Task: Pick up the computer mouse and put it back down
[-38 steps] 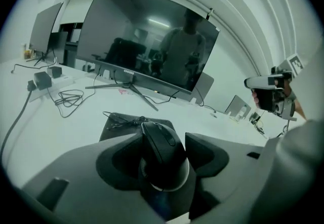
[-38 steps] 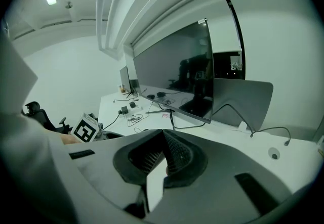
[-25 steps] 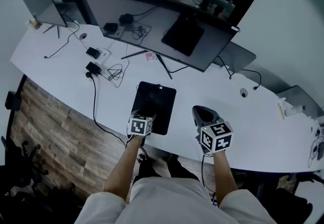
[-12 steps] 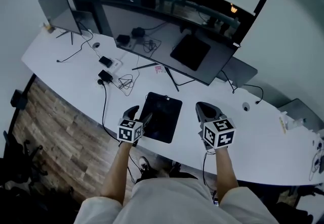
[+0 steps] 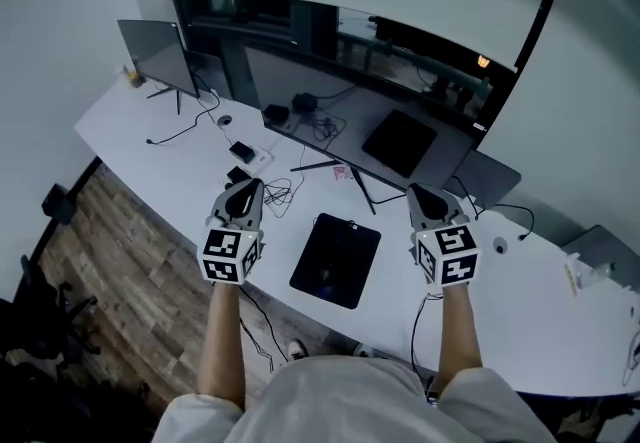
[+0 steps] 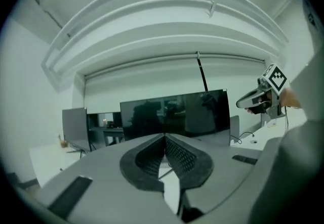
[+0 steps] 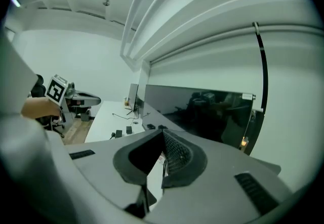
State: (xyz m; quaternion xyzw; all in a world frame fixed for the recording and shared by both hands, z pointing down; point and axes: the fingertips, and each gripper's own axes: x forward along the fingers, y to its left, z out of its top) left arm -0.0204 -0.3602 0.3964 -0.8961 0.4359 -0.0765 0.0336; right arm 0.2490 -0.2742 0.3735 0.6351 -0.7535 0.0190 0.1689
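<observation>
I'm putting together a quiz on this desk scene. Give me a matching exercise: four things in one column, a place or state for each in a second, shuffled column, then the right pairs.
Things:
1. mouse pad
2. large monitor
3. small monitor
4. left tongs

Places or states:
A. shut, nothing between them
B. at the left end of the desk
C. black, lying flat on the desk
D. behind the mouse pad, screen dark

Pairs: 1-C; 2-D; 3-B; 4-A

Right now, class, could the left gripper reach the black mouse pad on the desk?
Probably yes. The left gripper, shut and empty, hangs raised just left of the mouse pad; only bare desk lies between them.
</observation>
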